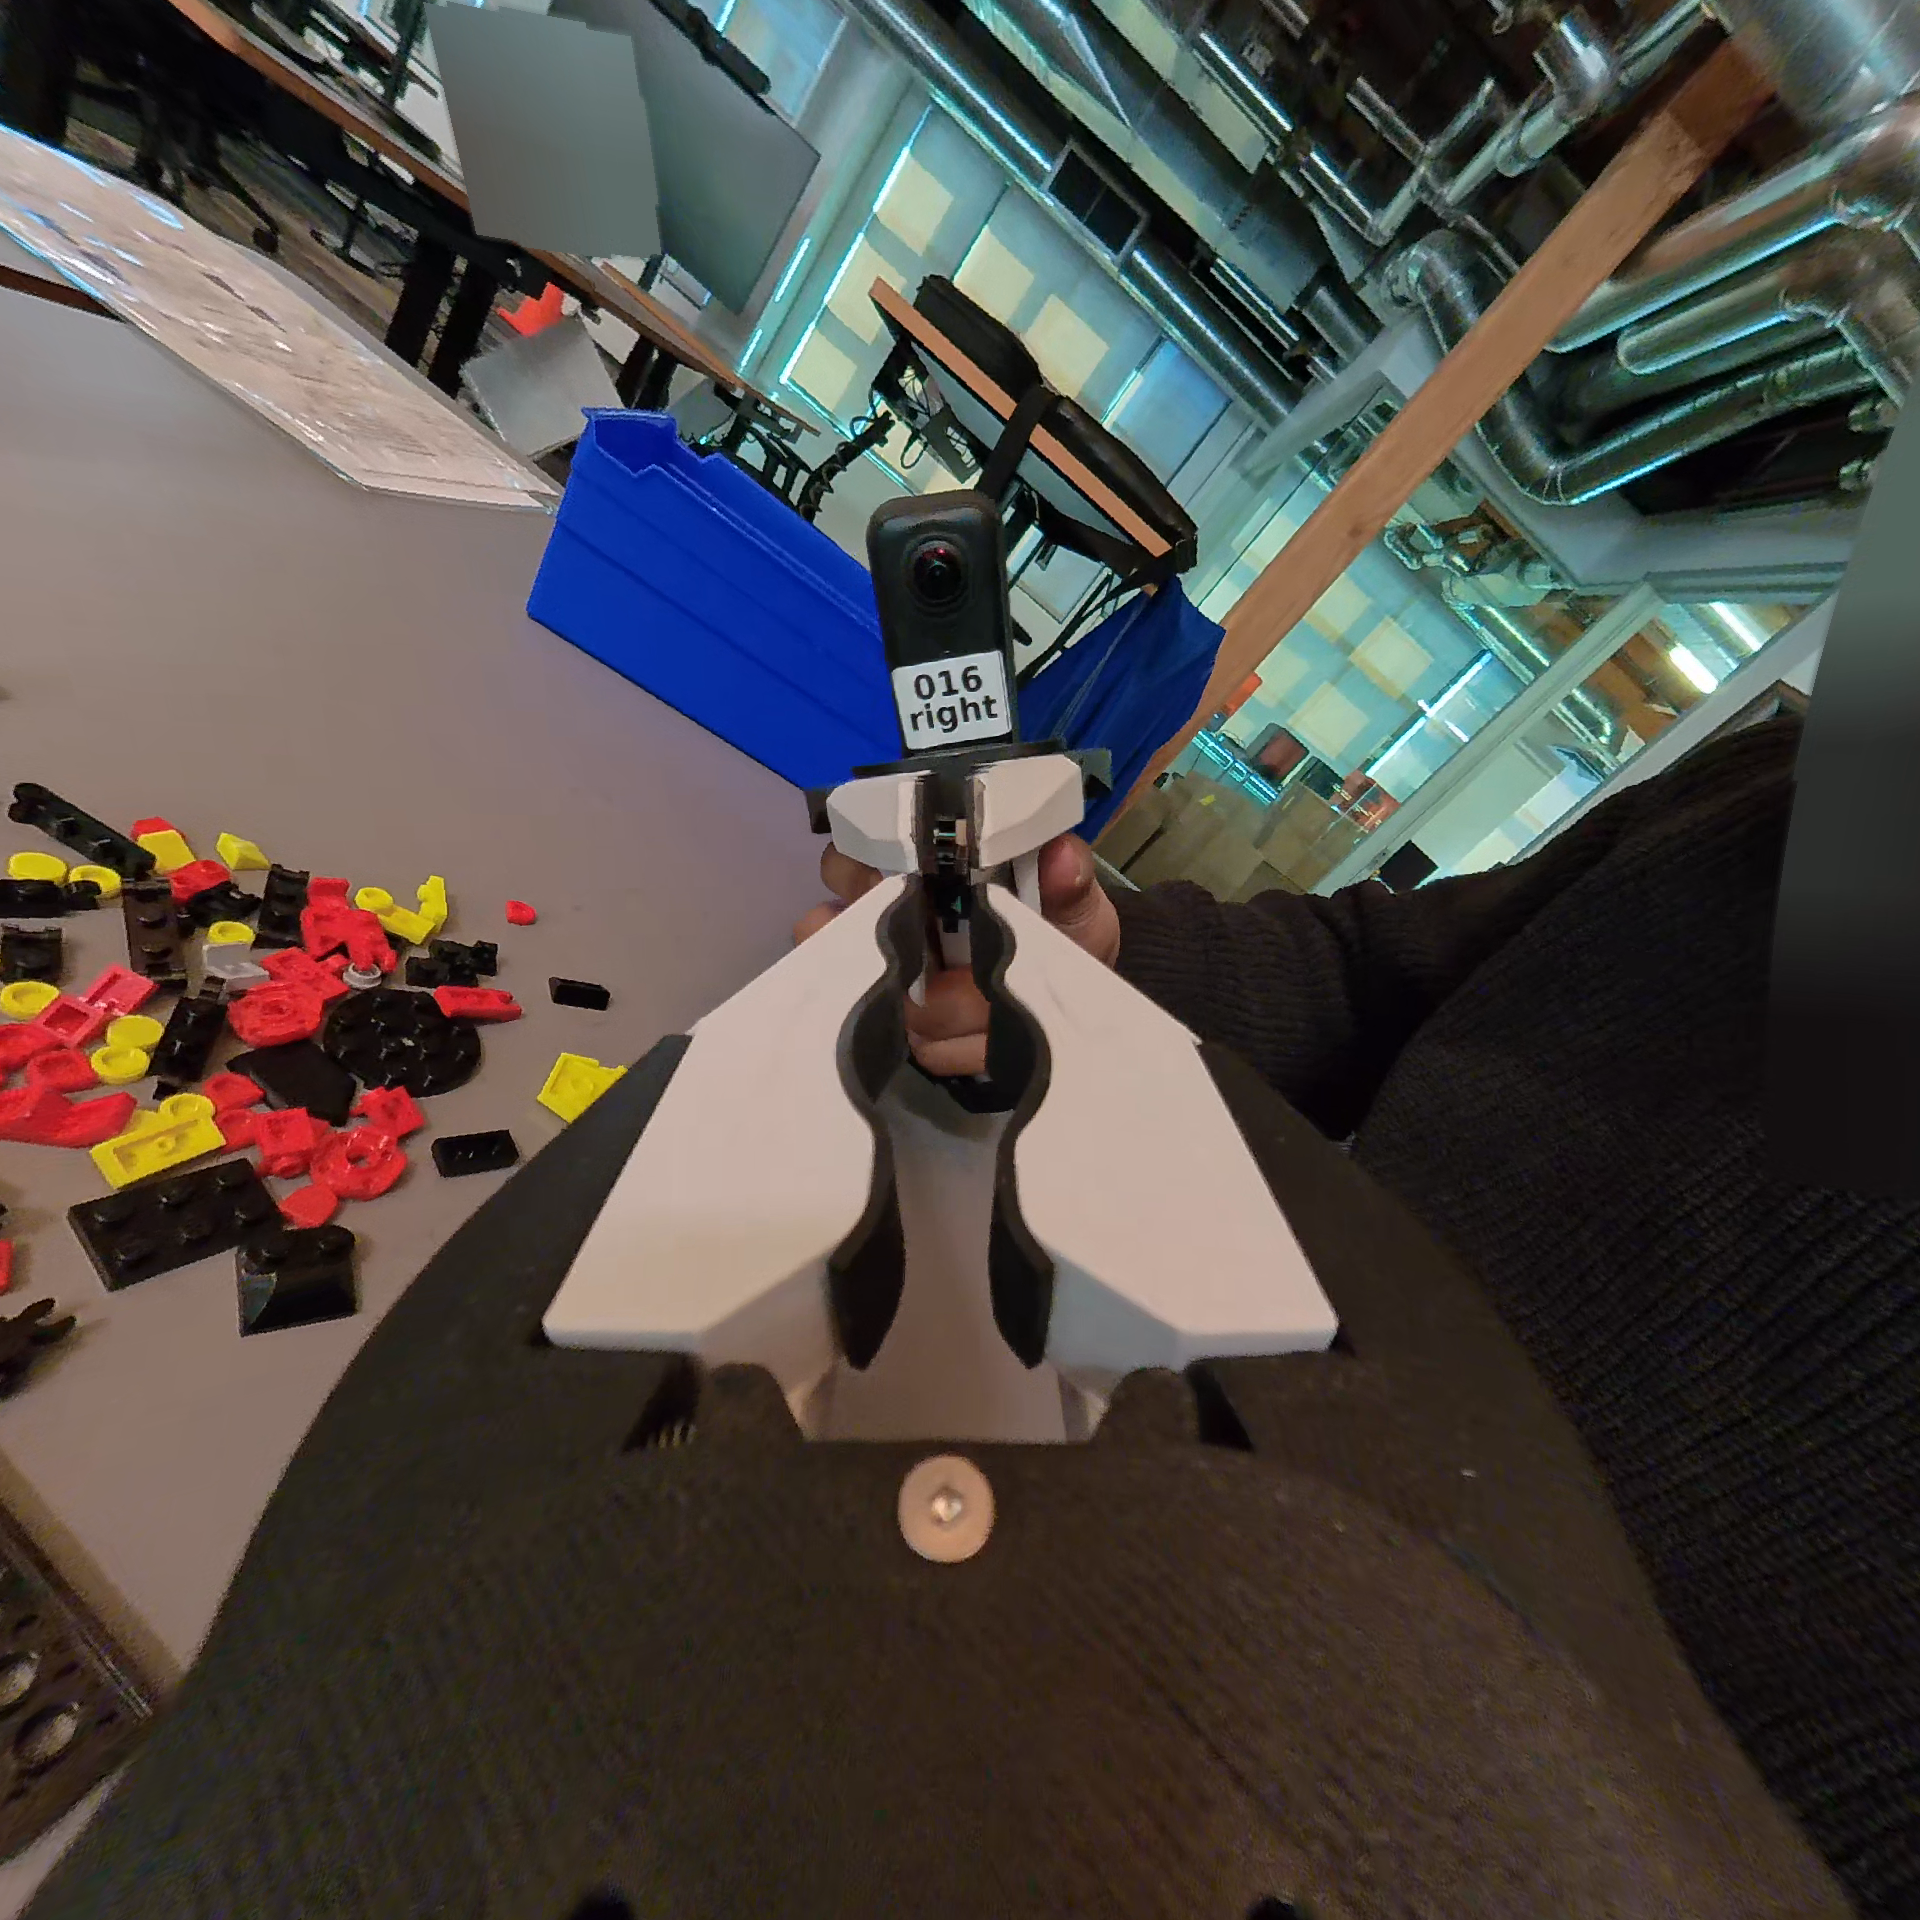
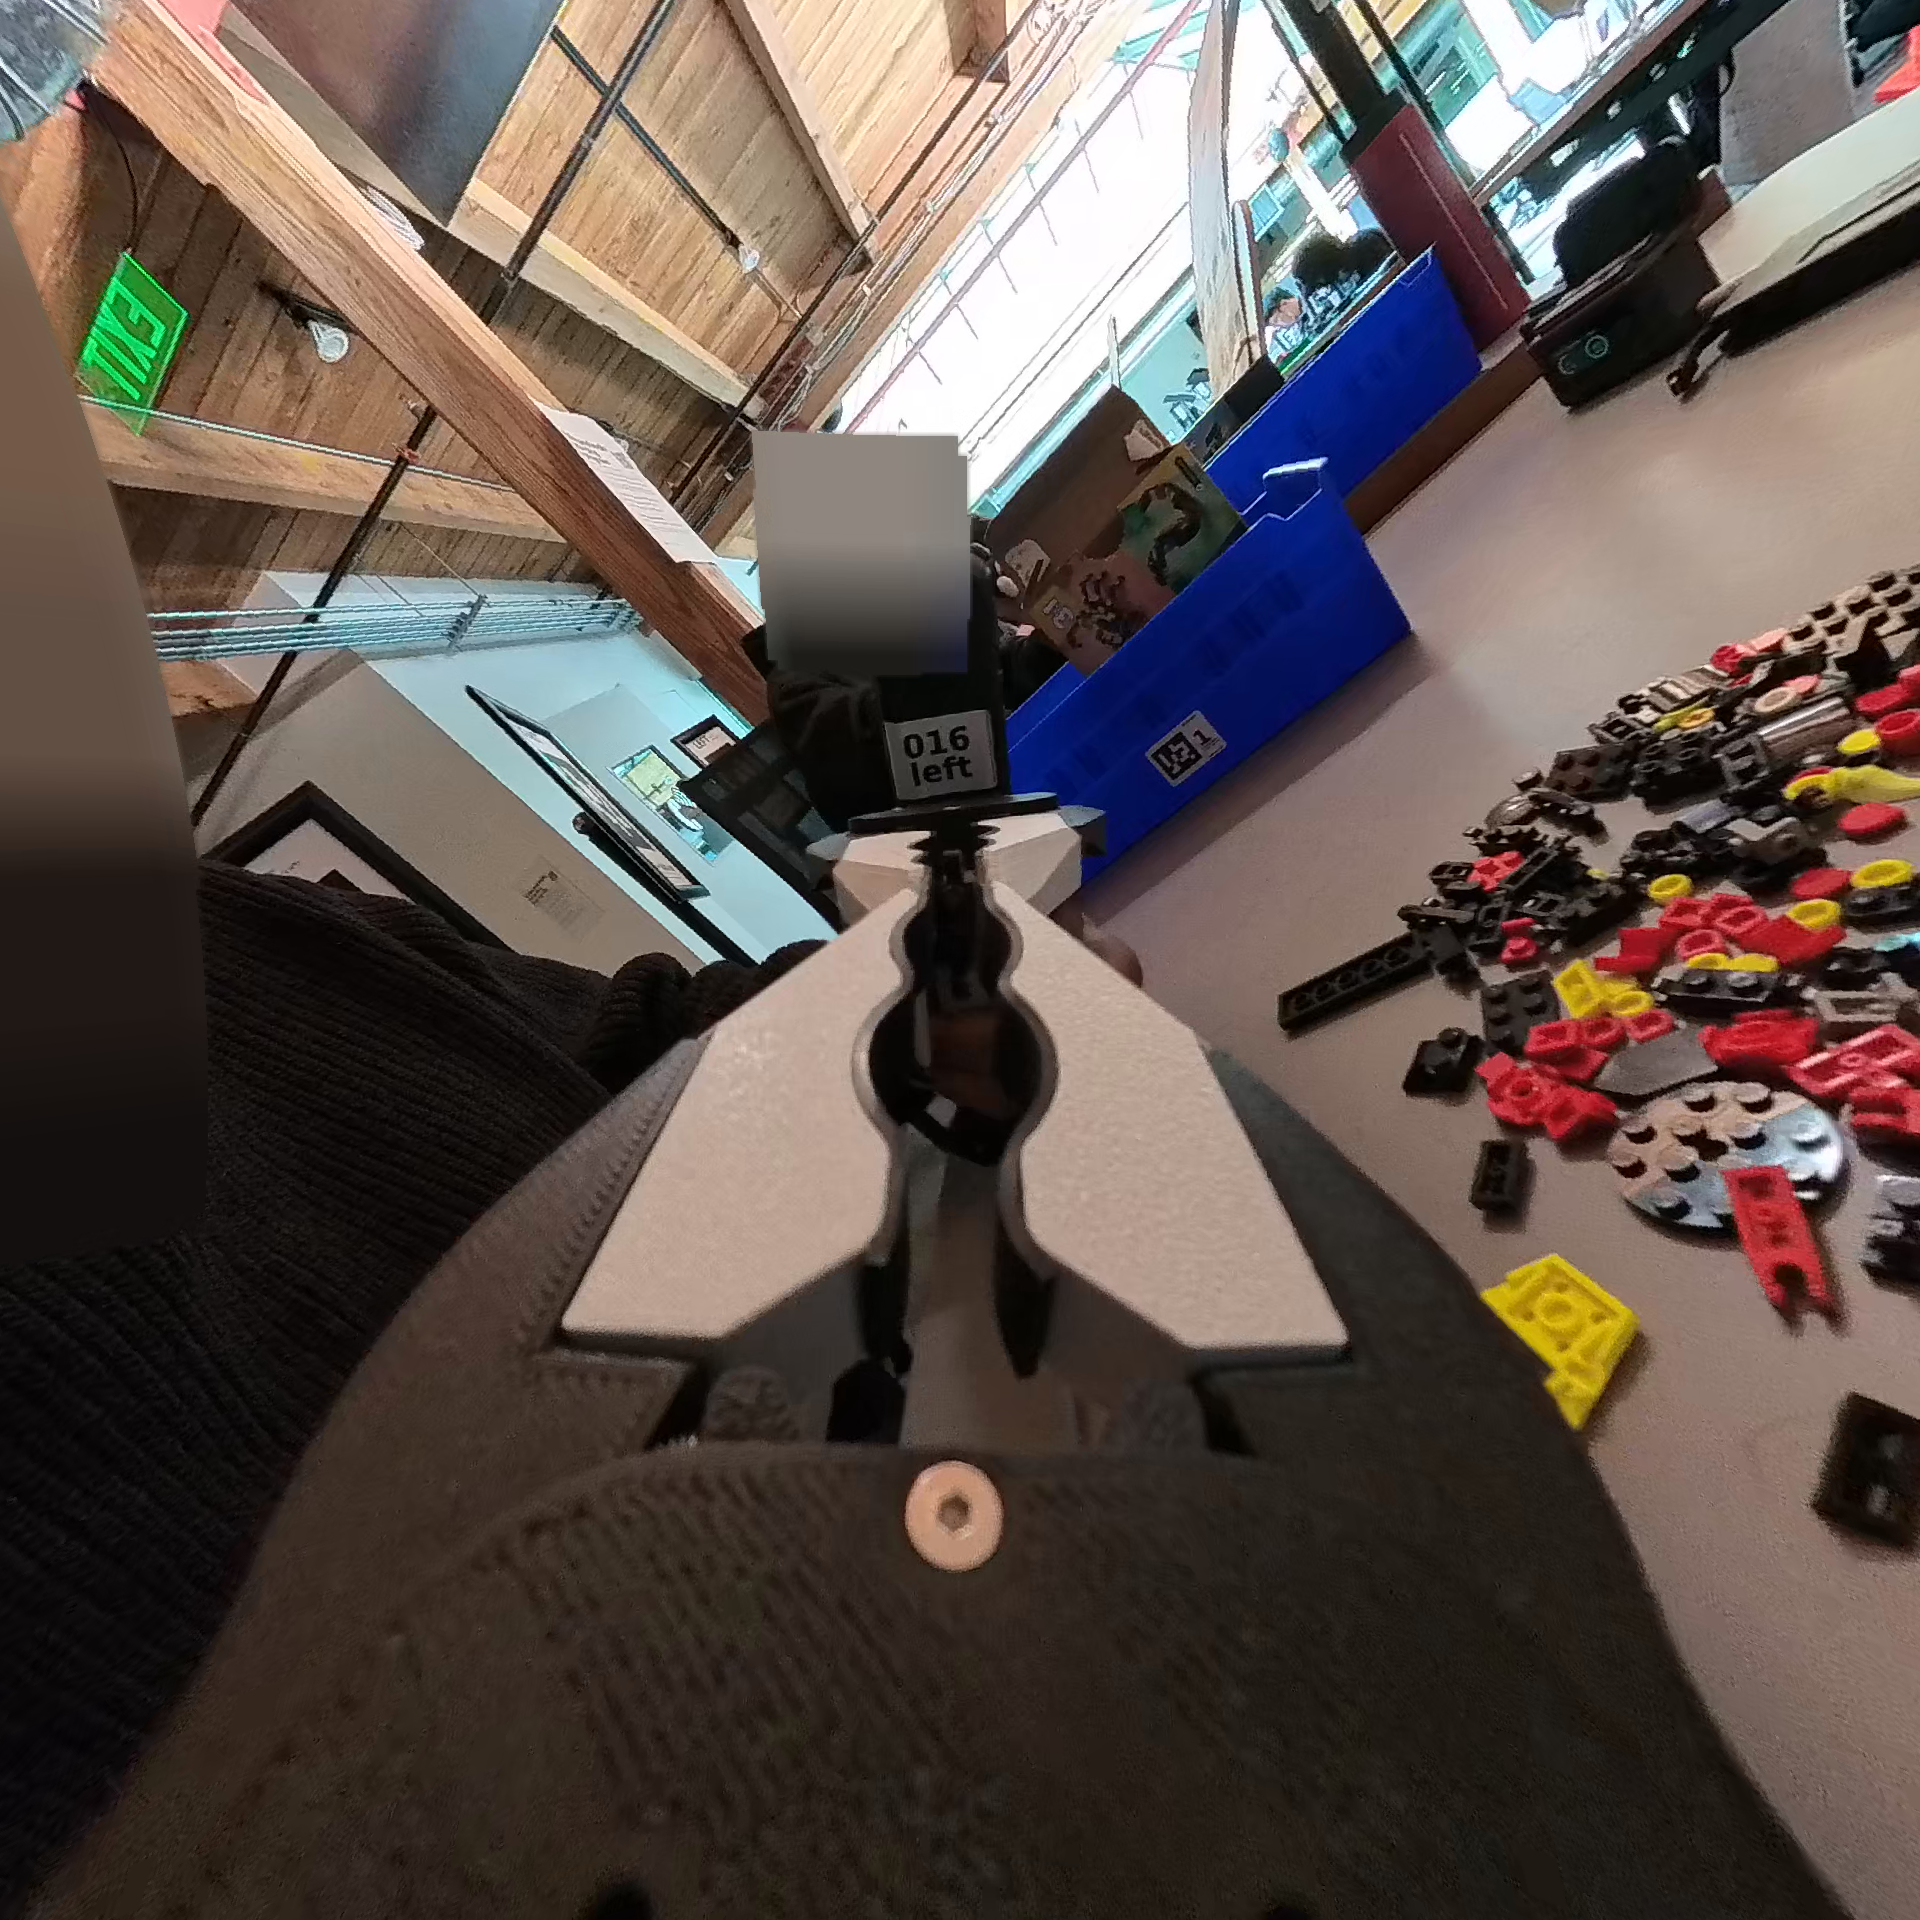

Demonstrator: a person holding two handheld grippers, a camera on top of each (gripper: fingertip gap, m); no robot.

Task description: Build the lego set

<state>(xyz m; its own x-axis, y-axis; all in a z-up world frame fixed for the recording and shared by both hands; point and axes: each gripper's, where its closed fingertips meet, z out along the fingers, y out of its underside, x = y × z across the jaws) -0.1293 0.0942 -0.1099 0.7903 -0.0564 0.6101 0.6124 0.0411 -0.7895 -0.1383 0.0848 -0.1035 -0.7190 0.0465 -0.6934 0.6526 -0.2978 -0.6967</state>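
My two grippers meet tip to tip above the grey table (image 1: 343,665). In the left wrist view my left gripper (image 1: 945,904) is shut, its white fingers (image 1: 748,1164) and wavy black pads closing on a small black lego part (image 1: 948,868). The right gripper (image 1: 945,831) faces it and grips the same part from the far side. In the right wrist view my right gripper (image 2: 951,914) is shut on that small black ribbed part (image 2: 951,847), with the left gripper (image 2: 951,862) opposite. The part is mostly hidden by the pads.
A pile of loose red, yellow and black lego pieces (image 1: 260,1029) (image 2: 1714,987) lies on the table, with a round black plate (image 1: 400,1039) (image 2: 1725,1153). Blue bins (image 1: 707,592) (image 2: 1226,665) stand behind. An instruction sheet (image 1: 260,343) lies far off. A person's dark sleeves (image 1: 1507,1039) (image 2: 312,1143) reach in. Only a small space, under 4 cm, lies between the two pairs of fingers. The round black plate (image 1: 400,1039) is about equally far from each gripper, around 15 cm. My right wrist view (image 2: 1706,1139) looks at it from another angle.
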